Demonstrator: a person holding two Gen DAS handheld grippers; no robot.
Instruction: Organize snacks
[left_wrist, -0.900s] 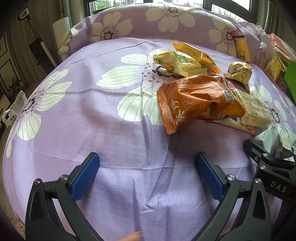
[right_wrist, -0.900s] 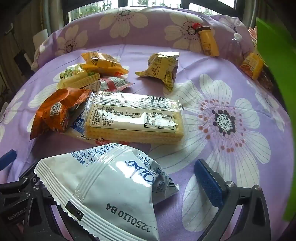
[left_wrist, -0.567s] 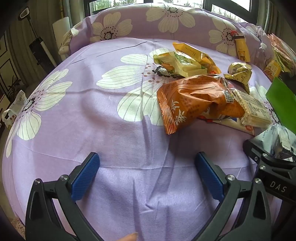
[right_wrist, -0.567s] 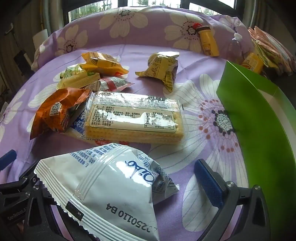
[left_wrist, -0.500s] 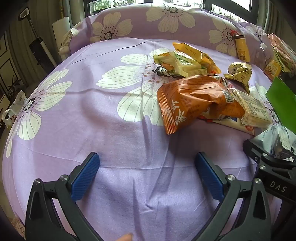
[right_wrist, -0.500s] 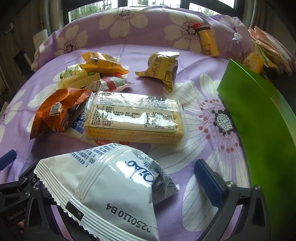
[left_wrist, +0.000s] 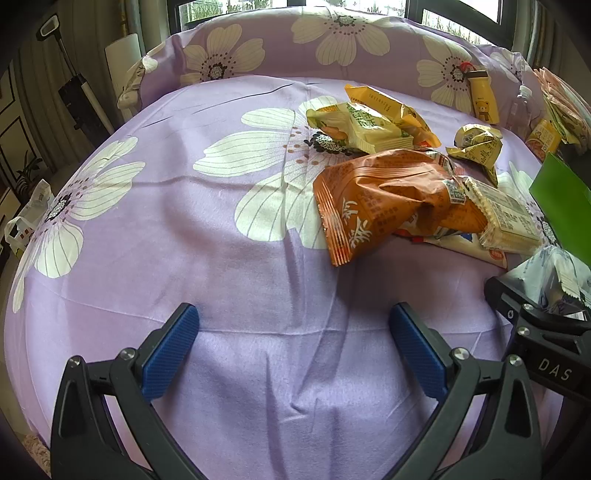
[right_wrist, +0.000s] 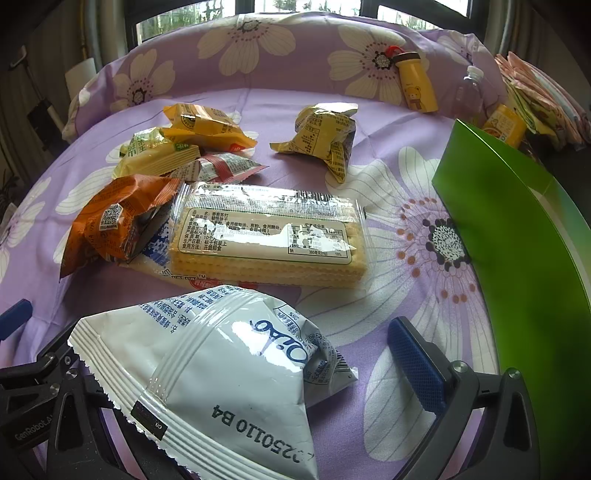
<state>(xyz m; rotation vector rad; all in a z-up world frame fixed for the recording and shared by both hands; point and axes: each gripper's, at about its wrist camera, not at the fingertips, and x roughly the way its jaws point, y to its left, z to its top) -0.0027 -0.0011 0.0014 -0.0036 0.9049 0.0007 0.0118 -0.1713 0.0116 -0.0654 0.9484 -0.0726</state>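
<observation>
Snack packets lie on a purple flowered bedspread (left_wrist: 207, 236). My left gripper (left_wrist: 293, 347) is open over bare cloth, with an orange bag (left_wrist: 384, 199) ahead to its right. My right gripper (right_wrist: 291, 363) is open. A white bag (right_wrist: 229, 373) lies across its hidden left finger, clear of the right pad (right_wrist: 413, 365). Beyond it lie a clear cracker pack (right_wrist: 266, 236), the orange bag (right_wrist: 114, 221), a yellow-green wafer pack (right_wrist: 155, 155), a yellow packet (right_wrist: 203, 123) and a crumpled yellow packet (right_wrist: 325, 136). A green box (right_wrist: 517, 240) stands at the right.
At the far right, by the flowered pillow (right_wrist: 280, 48), are a yellow bear bottle (right_wrist: 413, 83), a clear water bottle (right_wrist: 469, 88), a small yellow carton (right_wrist: 504, 127) and several stacked packets (right_wrist: 535, 96). The bed's left edge drops to the floor, where a plastic bag (left_wrist: 26, 218) sits.
The green box came in from the upper right and now stands on the bedspread at the right. Both grippers and the snack packets have kept still.
</observation>
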